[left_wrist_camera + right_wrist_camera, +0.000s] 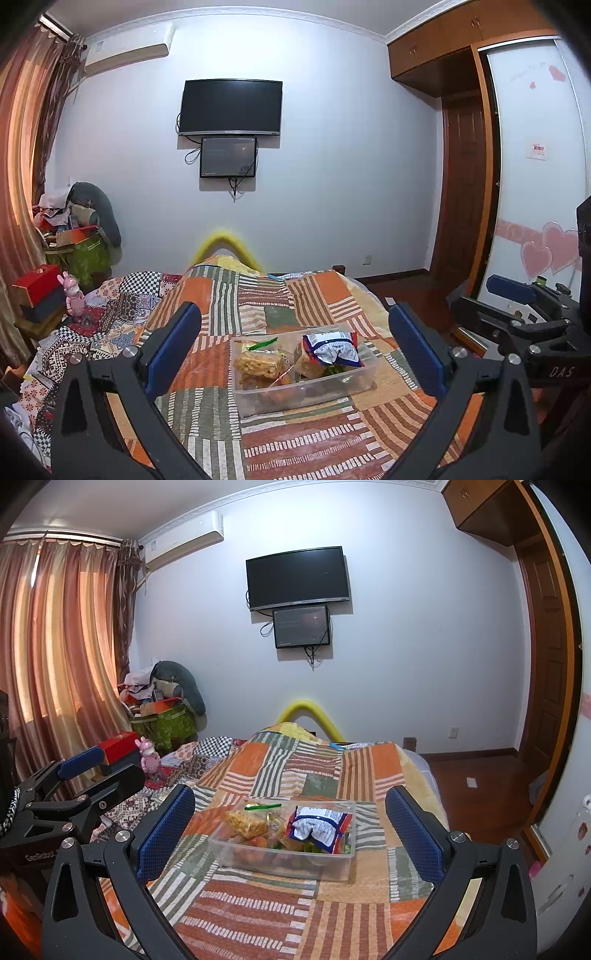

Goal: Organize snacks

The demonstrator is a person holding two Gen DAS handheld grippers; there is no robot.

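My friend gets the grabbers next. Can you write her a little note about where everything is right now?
Left gripper: open, empty, held above the bed.
Right gripper: open, empty, beside the left one.
The clear box sits on the striped quilt, ahead of both grippers.
In the box: a blue-and-white bag, a yellow snack pack, a green-topped packet and small wrapped bits underneath.
Done: the snacks in view are all in the box.
Left: no loose snacks show on the quilt; look around for strays.
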